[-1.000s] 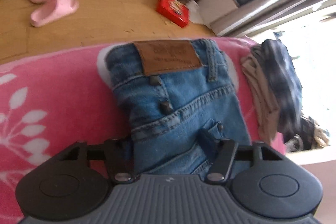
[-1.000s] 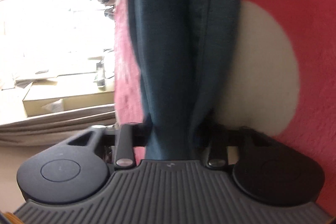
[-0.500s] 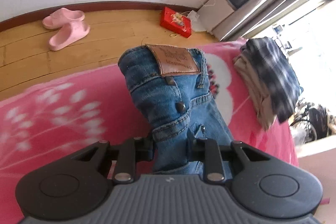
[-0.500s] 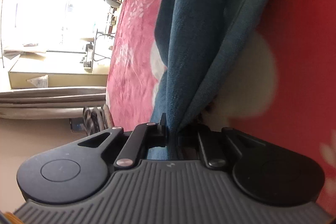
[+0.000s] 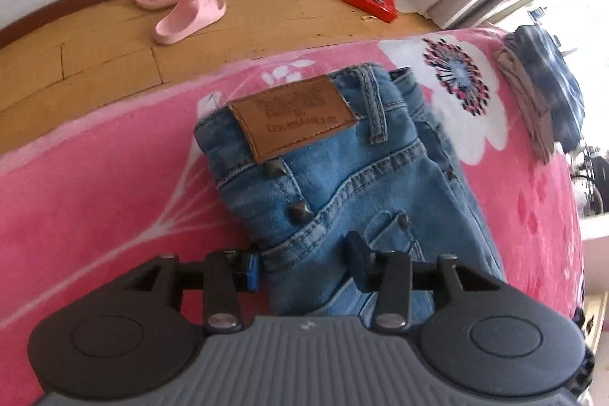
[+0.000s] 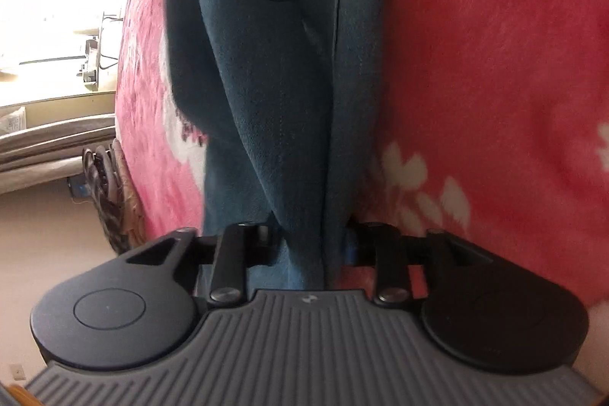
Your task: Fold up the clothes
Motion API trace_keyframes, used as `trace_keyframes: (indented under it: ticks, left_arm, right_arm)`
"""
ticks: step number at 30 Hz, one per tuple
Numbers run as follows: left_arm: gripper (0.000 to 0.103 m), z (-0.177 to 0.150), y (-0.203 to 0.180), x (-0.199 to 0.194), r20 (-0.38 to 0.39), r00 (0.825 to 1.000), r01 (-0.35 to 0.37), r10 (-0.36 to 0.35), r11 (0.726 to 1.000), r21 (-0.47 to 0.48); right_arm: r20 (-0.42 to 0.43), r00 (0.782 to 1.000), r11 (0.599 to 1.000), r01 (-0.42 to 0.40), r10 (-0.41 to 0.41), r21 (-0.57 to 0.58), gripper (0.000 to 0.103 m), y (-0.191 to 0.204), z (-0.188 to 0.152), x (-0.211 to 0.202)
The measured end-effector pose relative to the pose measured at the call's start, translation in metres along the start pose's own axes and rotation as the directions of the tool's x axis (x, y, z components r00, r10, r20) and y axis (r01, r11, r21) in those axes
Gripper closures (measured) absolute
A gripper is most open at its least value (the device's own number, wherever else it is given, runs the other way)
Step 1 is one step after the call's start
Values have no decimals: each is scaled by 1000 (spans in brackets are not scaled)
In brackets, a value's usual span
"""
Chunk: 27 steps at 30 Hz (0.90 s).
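We saw the folded pair of light blue denim jeans (image 5: 342, 185) lying on the pink fleece blanket with white flowers (image 5: 95, 177), its brown leather waistband patch (image 5: 293, 118) facing up and toward the wooden floor (image 5: 114, 63). Our left gripper (image 5: 304, 263) hovered over the near end of the jeans; its jaws had just been opening and stood partly apart, straddling the denim with a sliver of gap at the left pad, so they no longer pinched it. In the right wrist view the same jeans (image 6: 274, 101) looked dark and ran straight away from our right gripper (image 6: 308, 240), whose jaws had likewise just been opening; cloth lay between them, but the pads stood off it on both sides. A stack of folded plaid and beige clothes (image 5: 544, 101) sat near the blanket's far corner. On the floor lay a pair of pink slippers (image 5: 182, 6) and a red box (image 5: 367, 0).
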State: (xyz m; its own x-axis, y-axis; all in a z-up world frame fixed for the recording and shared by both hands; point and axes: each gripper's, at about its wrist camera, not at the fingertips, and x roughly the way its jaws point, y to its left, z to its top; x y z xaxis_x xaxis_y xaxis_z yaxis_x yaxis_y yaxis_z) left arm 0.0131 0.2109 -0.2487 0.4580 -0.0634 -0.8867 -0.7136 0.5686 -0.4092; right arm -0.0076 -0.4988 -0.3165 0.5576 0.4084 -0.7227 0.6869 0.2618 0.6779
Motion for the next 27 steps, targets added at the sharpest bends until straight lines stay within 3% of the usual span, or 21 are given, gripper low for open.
trace_keyframes:
  ticks: [1,4,7,9,11,13,15,18,21,24,27]
  left_arm:
    - [54,0,0,-5,-1,1000,-2,2,1000,18]
    - [51,5,3,-30,22,1000,-17,15,996,88]
    - [49,15,-2,-55,82,996,-49,32,976,214]
    - [44,24,-14,-61,108,993,-73,37,934,349]
    - [41,34,-30,-56,99,994,-84,41,869,488]
    - [41,42,-46,-47,71,997,-72,37,805,589]
    - [41,48,-56,-36,57,998,-53,21,761,646]
    - [40,57,-64,-19,46,999,-36,7,731,681]
    - [40,67,-64,1,6,1000,-9,6,742,671]
    - [40,73,-60,18,-28,1000,8,14,746,666]
    - [40,76,-58,27,-54,999,32,7,735,677]
  right_arm:
    - [1,999,998,50,-50,-41,46,6,-3,-10]
    - [-14,983,962,177,-184,-207,45,28,-22,-41]
    - [-30,976,878,181,-217,-444,45,67,-53,-57]
    - [-31,980,765,135,-198,-630,45,107,-79,-50]
    - [-37,986,601,69,-163,-796,45,157,-108,-27]
    - [-100,987,451,-32,-127,-892,45,210,-135,14]
    - [-189,976,304,-149,-106,-941,45,261,-163,61]
    - [-315,937,65,-309,-149,-949,47,306,-221,133]
    - [-351,901,-168,-399,-256,-901,48,331,-278,198]
    - [-338,880,-295,-438,-334,-849,51,328,-315,236]
    - [-305,869,-361,-448,-388,-818,52,313,-326,252]
